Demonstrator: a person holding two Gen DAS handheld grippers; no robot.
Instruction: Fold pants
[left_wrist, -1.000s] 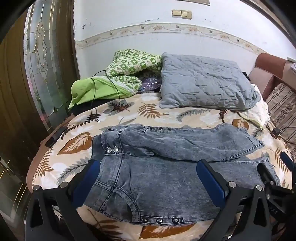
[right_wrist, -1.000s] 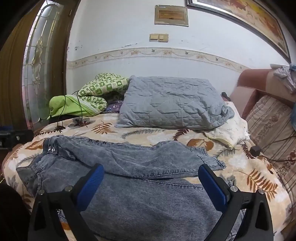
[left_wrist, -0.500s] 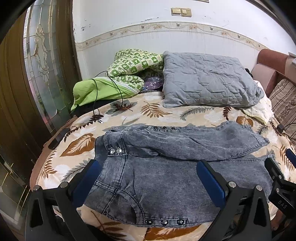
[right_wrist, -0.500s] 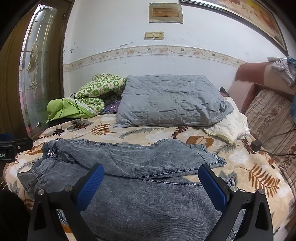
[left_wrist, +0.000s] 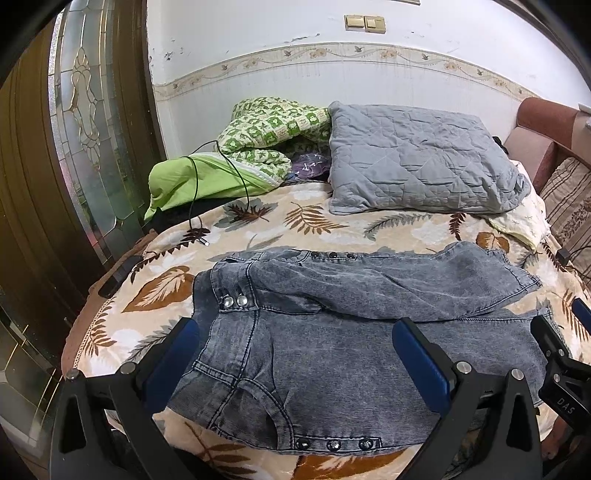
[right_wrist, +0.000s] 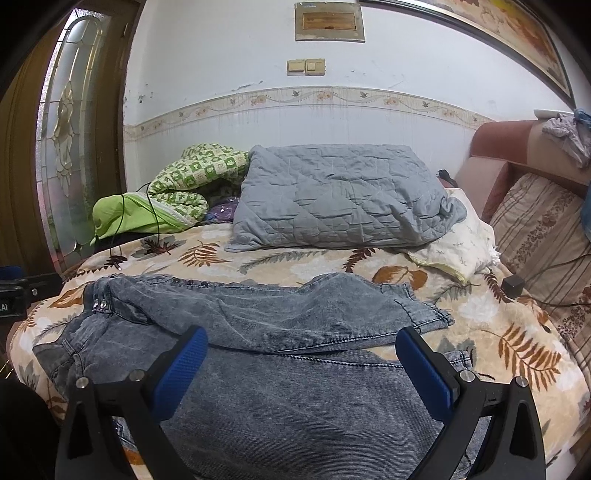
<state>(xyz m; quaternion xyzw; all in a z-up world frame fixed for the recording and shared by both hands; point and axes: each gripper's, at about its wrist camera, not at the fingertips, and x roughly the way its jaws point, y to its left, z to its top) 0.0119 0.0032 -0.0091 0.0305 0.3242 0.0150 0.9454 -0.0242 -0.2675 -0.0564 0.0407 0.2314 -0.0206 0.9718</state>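
Grey washed denim pants (left_wrist: 314, 350) lie spread on the leaf-print bedspread (left_wrist: 258, 229), waist to the left, with the far leg folded loosely over the near one. They also show in the right wrist view (right_wrist: 280, 369). My left gripper (left_wrist: 295, 354) is open and empty, hovering over the waist and pocket area. My right gripper (right_wrist: 301, 365) is open and empty, hovering above the leg part. The right gripper's body (left_wrist: 561, 373) shows at the right edge of the left wrist view; the left one (right_wrist: 18, 295) shows at the left edge of the right wrist view.
A grey quilted pillow (left_wrist: 421, 162) and green blankets (left_wrist: 258, 151) with a black cable (left_wrist: 195, 199) lie at the bed's far side. A striped cushion (right_wrist: 543, 229) and a small black charger (right_wrist: 513, 286) sit at the right. A glass door (left_wrist: 85, 129) stands left.
Both grippers have pulled back and risen slightly, so a little more of the bed shows. The pants have not moved. Both grippers stay open.
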